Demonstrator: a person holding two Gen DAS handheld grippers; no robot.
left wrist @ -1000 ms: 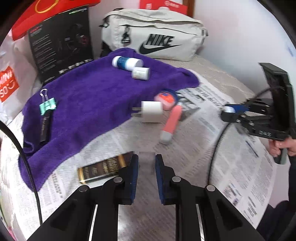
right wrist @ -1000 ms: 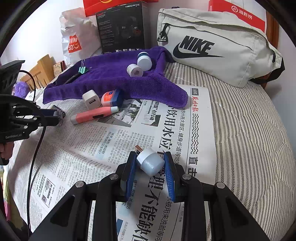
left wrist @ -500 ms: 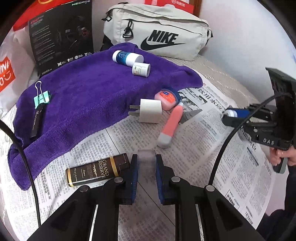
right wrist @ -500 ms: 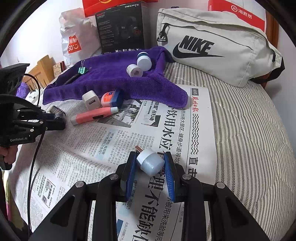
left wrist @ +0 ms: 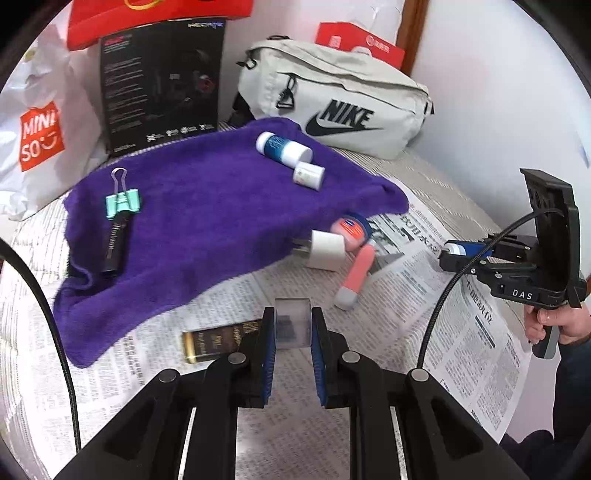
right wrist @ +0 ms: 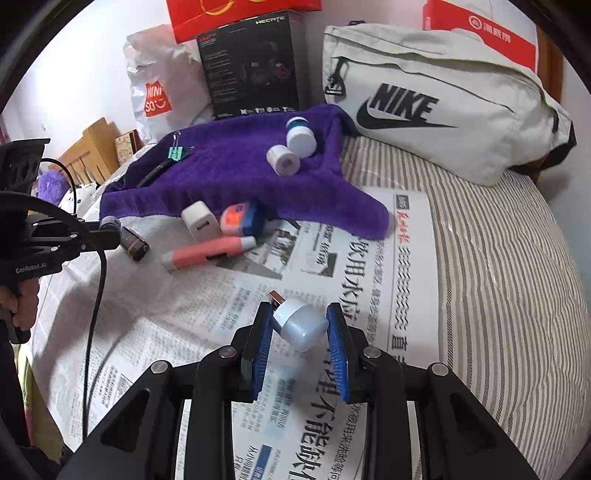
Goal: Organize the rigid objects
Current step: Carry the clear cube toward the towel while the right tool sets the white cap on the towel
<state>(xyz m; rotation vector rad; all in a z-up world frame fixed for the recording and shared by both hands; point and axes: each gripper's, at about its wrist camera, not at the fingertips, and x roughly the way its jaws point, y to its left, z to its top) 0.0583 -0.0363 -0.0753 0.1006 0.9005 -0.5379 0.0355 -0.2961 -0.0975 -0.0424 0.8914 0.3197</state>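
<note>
A grey Nike bag (right wrist: pixel 443 107) lies at the head of the striped bed (right wrist: pixel 517 258), with a red box (right wrist: pixel 484 26) behind it. To its left a black carton (right wrist: pixel 251 66) stands upright under a red paper bag (right wrist: pixel 221 14), and a white Miniso bag (left wrist: pixel 33 136) leans just beside the carton. A newspaper (right wrist: pixel 369 258) is spread over the bedcover, and wooden furniture (right wrist: pixel 88 151) shows past the bed's far left edge.
</note>
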